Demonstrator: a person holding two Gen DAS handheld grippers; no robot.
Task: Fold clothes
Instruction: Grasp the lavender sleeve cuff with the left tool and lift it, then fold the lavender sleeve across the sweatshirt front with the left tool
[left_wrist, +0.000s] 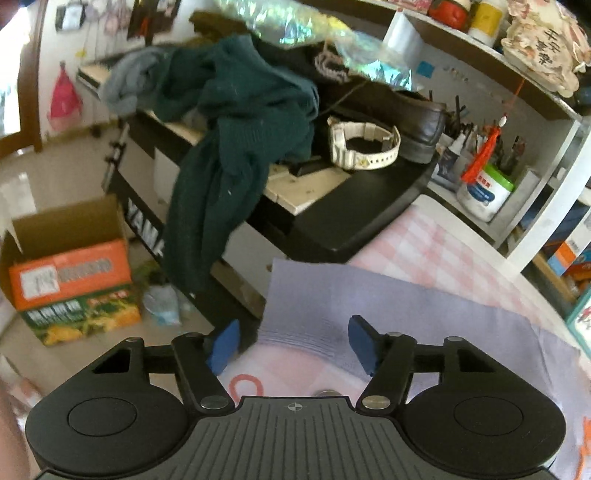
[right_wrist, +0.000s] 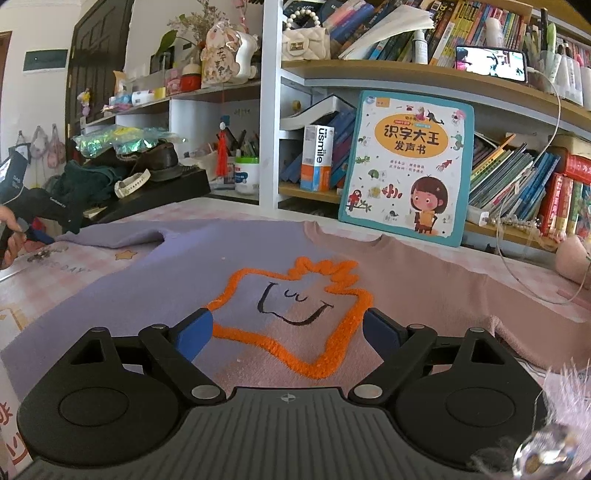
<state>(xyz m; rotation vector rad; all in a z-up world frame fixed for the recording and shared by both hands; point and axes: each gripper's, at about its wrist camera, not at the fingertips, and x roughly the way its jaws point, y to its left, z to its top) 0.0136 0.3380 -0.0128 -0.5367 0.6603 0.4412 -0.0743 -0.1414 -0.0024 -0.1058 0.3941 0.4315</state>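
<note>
A lilac-to-pink sweater (right_wrist: 177, 269) with an orange star face (right_wrist: 291, 295) lies flat on the pink checked table cover (left_wrist: 436, 240). Its left sleeve (left_wrist: 369, 302) stretches toward the table's edge, ending in a ribbed cuff (left_wrist: 291, 332). My left gripper (left_wrist: 293, 343) hovers at that cuff, one blue pad (left_wrist: 223, 345) on either side of it and neither pressing the cloth. My right gripper (right_wrist: 288, 330) stands open over the sweater's chest, straddling the star without touching it. At the far left of the right wrist view, a hand (right_wrist: 9, 230) holds the left gripper by the sleeve end.
A dark green garment (left_wrist: 229, 147) hangs off a black keyboard top (left_wrist: 362, 199) that also carries a white watch (left_wrist: 364, 144) and a brown shoe (left_wrist: 413, 118). A cardboard box (left_wrist: 70, 273) sits on the floor. Bookshelves and a picture book (right_wrist: 406, 166) line the table's back.
</note>
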